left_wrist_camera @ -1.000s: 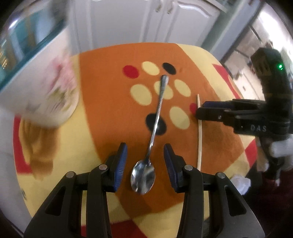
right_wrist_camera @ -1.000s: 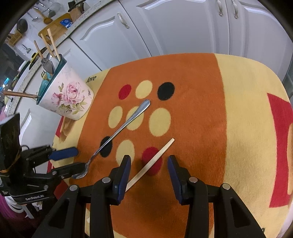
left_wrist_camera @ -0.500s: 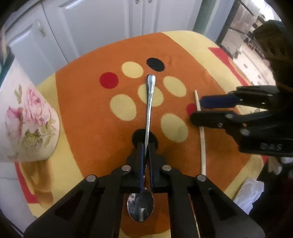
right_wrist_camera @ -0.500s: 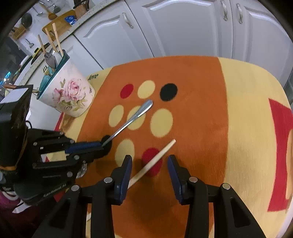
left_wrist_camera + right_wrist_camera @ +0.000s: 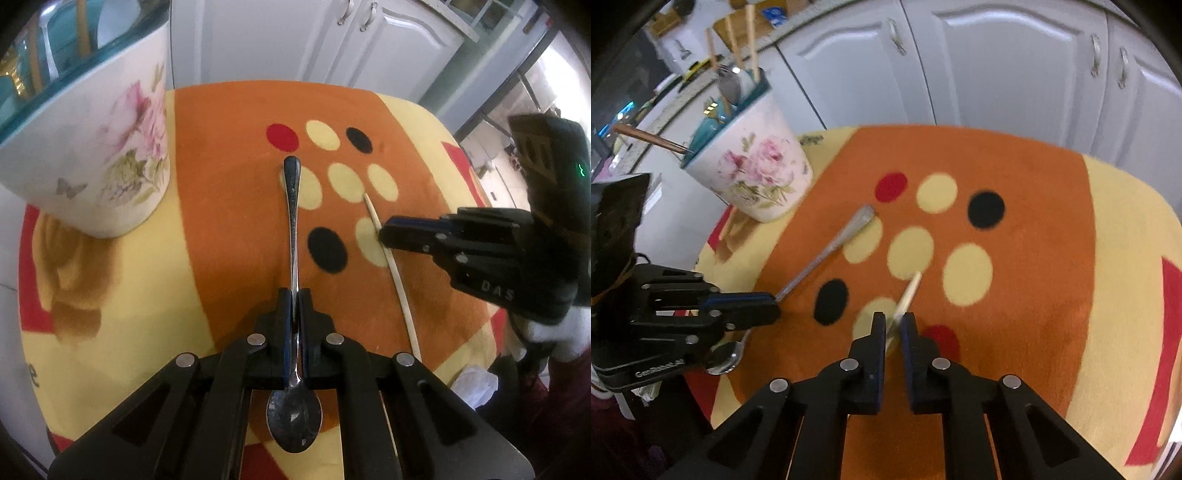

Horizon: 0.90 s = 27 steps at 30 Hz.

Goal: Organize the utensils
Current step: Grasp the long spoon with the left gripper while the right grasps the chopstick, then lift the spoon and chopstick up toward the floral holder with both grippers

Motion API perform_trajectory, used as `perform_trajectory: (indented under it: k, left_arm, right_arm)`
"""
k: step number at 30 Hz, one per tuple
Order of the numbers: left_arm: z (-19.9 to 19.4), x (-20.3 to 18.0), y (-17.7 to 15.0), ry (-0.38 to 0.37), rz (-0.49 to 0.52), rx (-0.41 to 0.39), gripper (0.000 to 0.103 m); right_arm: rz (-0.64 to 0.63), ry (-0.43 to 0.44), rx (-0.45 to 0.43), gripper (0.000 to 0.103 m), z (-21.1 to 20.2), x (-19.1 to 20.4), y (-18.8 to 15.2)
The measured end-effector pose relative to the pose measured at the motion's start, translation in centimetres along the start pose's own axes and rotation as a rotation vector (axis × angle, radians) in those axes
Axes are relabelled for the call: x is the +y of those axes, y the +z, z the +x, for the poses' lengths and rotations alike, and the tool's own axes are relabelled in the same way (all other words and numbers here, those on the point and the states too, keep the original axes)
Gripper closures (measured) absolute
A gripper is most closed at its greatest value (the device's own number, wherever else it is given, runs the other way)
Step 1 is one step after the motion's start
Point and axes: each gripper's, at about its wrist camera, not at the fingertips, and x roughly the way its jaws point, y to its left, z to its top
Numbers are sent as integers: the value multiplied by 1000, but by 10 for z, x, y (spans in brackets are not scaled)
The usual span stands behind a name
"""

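Between the left gripper's [image 5: 294, 299] clenched jaws, the shiny metal spoon's [image 5: 293, 236] long handle points straight ahead, floral ceramic utensil holder [image 5: 103, 147] front-left, while the right gripper [image 5: 894, 321] nips the pale wooden chopstick [image 5: 908, 291].

I read "DAS" in pale letters on the black body of the right claw [image 5: 384, 236], seen from the left wrist view. On the left claw [image 5: 775, 301], seen from the right wrist view, white lettering on the lower black body reads roughly "GenRobot.AI", slightly blurred. At the left edge of the cloth [image 5: 229, 155] on the surface one dark letter "e" shows; the rest is cut off. Nothing else legible.
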Motion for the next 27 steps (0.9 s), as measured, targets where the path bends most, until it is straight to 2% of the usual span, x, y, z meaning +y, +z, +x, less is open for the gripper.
perform_trajectory:
  k: [2,3,5,7,9,12,18,24,27]
  left_arm:
    - [3,-2,-3,8,4,12,101]
    - [4,-1,-4,12,6,21,101]
    - [6,-3,-4,26,15,22,101]
    - [11,-8,1,24,12,30,101]
    - [11,-6,2,19,5,42,101]
    - [8,-4,3,20,-5,49,101]
    - [-7,-9,1,6,8,-5,101]
    - [-41,-12,3,4,39,-67,101]
    - [-58,-11,4,-1,36,-100,101]
  right_arm:
    - [17,4,12,85,2,-1,2]
    - [20,11,22,73,3,1,5]
    - [-8,11,40,67,6,8,10]
    - [-74,-42,26,70,9,18,10]
    - [-121,-85,-5,91,11,24,9]
    - [-73,-53,-5,97,7,14,8]
    - [-46,-13,-100,98,-31,8,2]
    - [19,92,-221,98,-73,1,8]
    - [28,106,-266,98,-90,3,11]
